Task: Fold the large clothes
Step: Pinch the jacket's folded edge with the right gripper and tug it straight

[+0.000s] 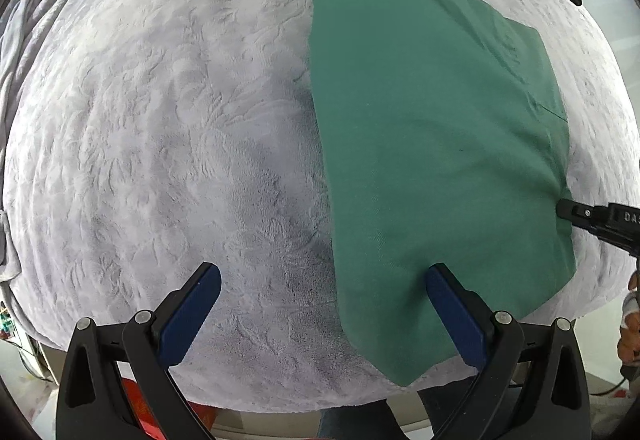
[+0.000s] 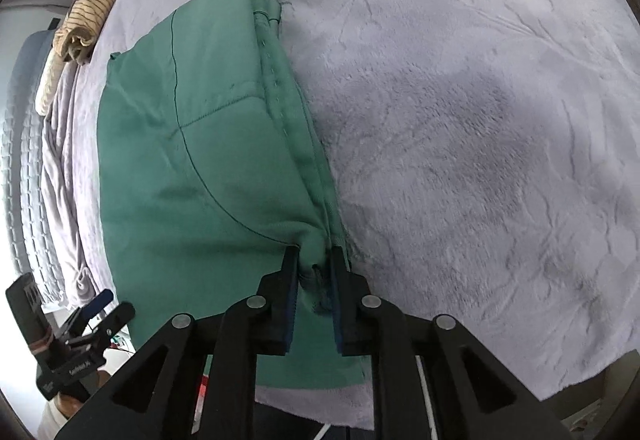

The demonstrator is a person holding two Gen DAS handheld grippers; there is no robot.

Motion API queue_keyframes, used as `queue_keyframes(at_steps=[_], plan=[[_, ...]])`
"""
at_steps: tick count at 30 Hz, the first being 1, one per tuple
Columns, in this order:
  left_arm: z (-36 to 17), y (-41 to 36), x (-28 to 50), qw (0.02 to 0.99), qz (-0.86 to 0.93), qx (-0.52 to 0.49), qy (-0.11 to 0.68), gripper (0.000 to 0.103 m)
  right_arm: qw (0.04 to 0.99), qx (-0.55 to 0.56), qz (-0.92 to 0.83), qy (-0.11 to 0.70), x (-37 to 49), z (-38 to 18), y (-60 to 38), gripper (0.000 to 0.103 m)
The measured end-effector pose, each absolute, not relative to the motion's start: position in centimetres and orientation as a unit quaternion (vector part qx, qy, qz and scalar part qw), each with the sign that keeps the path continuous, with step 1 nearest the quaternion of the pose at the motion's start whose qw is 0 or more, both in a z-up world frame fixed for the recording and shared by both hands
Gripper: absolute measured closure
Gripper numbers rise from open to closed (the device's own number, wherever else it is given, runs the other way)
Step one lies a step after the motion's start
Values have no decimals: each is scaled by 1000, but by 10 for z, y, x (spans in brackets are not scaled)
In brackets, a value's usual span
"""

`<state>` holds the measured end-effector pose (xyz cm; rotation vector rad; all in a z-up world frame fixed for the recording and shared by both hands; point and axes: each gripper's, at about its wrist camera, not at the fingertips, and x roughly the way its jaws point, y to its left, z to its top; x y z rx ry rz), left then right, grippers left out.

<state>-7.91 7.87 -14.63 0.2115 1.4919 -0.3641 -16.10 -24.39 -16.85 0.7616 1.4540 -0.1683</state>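
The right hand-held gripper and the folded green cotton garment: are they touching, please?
Touching: the right wrist view shows the right hand-held gripper pinching the folded green cotton garment's bunched edge.

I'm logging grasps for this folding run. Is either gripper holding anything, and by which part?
The right gripper pinches the green garment at its bunched side edge. The left gripper is open, holding nothing.

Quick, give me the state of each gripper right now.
Left gripper: open, fingers spread wide over the near edge of the green garment, holding nothing.
Right gripper: closed on the green garment, hem bunched between its fingers.
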Motion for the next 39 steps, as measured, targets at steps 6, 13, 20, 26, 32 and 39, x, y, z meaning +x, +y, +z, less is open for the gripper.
queue_keyframes(at_steps=[6, 13, 20, 26, 32, 39], plan=[[-152, 77, -80, 714, -162, 101, 674, 0, 680, 321, -79, 654, -168, -157, -240, 78], [-145, 70, -81, 715, -162, 105, 672, 0, 702, 322, -75, 631, -173, -132, -244, 77], [-139, 67, -75, 716, -158, 112, 670, 0, 725, 320, -93, 603, -134, -124, -260, 52], [-129, 62, -70, 719, -146, 121, 668, 0, 698, 272, -129, 649, -103, -163, -267, 91], [-124, 68, -66, 719, -140, 115, 671, 0, 699, 284, -128, 643, -124, -139, -281, 90], [-118, 56, -60, 721, -145, 120, 666, 0, 705, 236, -111, 660, -149, -112, -257, 63]])
